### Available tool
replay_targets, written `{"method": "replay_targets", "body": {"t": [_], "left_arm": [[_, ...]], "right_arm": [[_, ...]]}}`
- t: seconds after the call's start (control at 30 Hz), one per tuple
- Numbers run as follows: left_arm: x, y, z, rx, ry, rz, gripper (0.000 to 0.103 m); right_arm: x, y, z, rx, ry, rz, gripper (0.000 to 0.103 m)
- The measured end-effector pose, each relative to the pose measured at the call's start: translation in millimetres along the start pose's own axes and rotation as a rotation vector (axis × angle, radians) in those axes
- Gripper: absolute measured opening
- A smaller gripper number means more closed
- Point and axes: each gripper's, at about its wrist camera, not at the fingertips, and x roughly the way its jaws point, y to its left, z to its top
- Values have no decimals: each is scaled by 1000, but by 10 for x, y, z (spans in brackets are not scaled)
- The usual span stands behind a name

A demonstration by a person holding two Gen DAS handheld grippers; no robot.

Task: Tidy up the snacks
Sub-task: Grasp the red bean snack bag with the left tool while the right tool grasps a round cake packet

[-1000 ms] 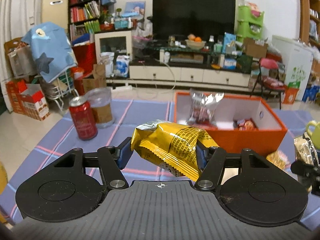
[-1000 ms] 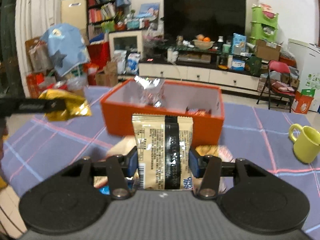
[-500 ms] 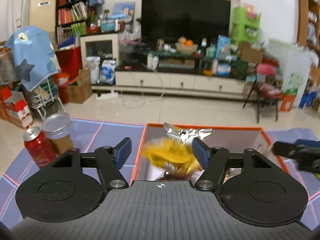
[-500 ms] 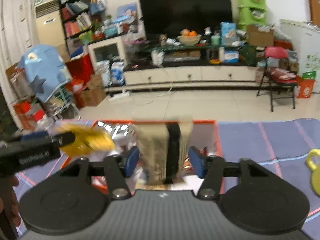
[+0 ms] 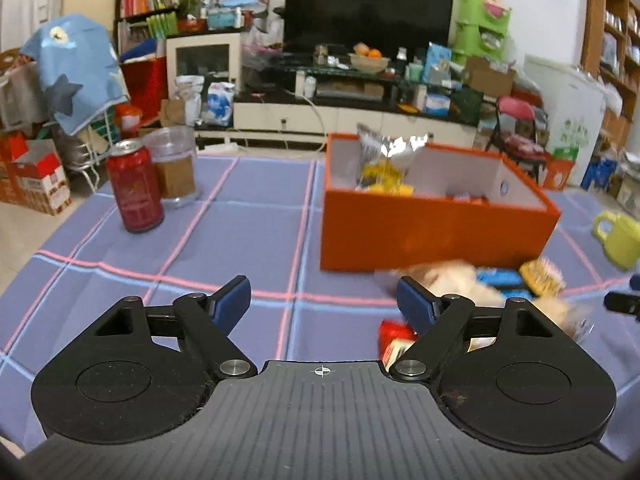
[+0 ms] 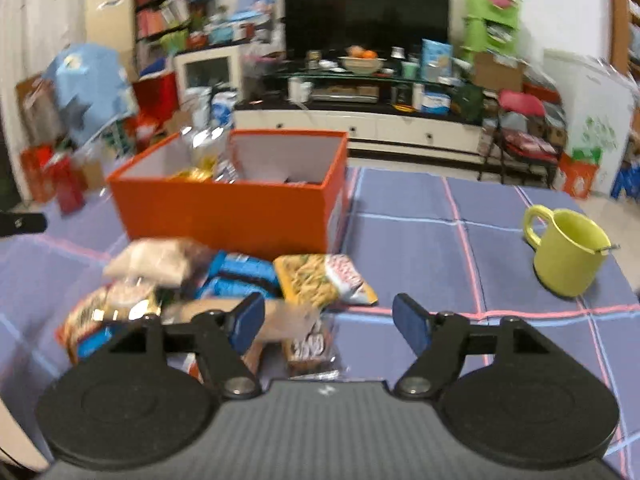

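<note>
The snack packets (image 6: 208, 280) look light, soft and crinkly, likely slippery; pinching a sealed edge seems safest. Tan, blue and yellow-printed, they lie heaped on the desk (image 6: 440, 240) at 6 o'clock of the orange box (image 6: 224, 212). Left claw (image 5: 324, 300) and right claw (image 6: 328, 320) are both opening, empty.

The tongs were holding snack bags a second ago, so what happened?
Both let go: the left tongs dropped the yellow bag into the orange box, the right tongs their tan packet. Both now hang empty, opening. The can and mug stayed put.
</note>
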Motion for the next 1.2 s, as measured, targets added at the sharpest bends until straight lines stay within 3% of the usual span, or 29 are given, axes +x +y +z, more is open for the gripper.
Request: {"method": "replay_targets", "body": {"t": [0.07,0.13,0.17,0.27,0.33,0.47,0.57,0.7,0.87,1.0,1.1,1.2], "left_arm": [[40,-7,-45,14,14,-3,61],[84,-26,-87,27,24,-2,61],[112,-41,-97,38,32,-2,61],[165,-89,-122,64,53,-15,61],[186,-124,-122,79,66,-32,61],[255,-157,-173,147,111,-83,62],[311,-187,-234,197,143,-115,62],[385,-284,-271,233,154,-116,62],[553,-396,-292,231,198,-221,67],[694,-463,-344,248,222,-222,62],[826,-434,-378,236,256,-163,70],[871,-340,-386,195,288,-110,70]], "right_arm": [[-1,78,-57,-17,9,23,74],[63,127,-102,-30,34,66,60],[97,142,-121,-53,43,50,59],[198,247,-215,-173,53,-51,64],[309,150,-232,-122,93,2,62],[522,59,-215,-88,143,-5,62],[617,14,-205,-38,161,72,64],[708,102,-229,-101,145,28,74],[794,79,-259,-70,169,54,77],[822,51,-260,-49,175,69,76],[835,50,-260,-49,170,66,76],[842,51,-266,-48,161,62,73]]}}
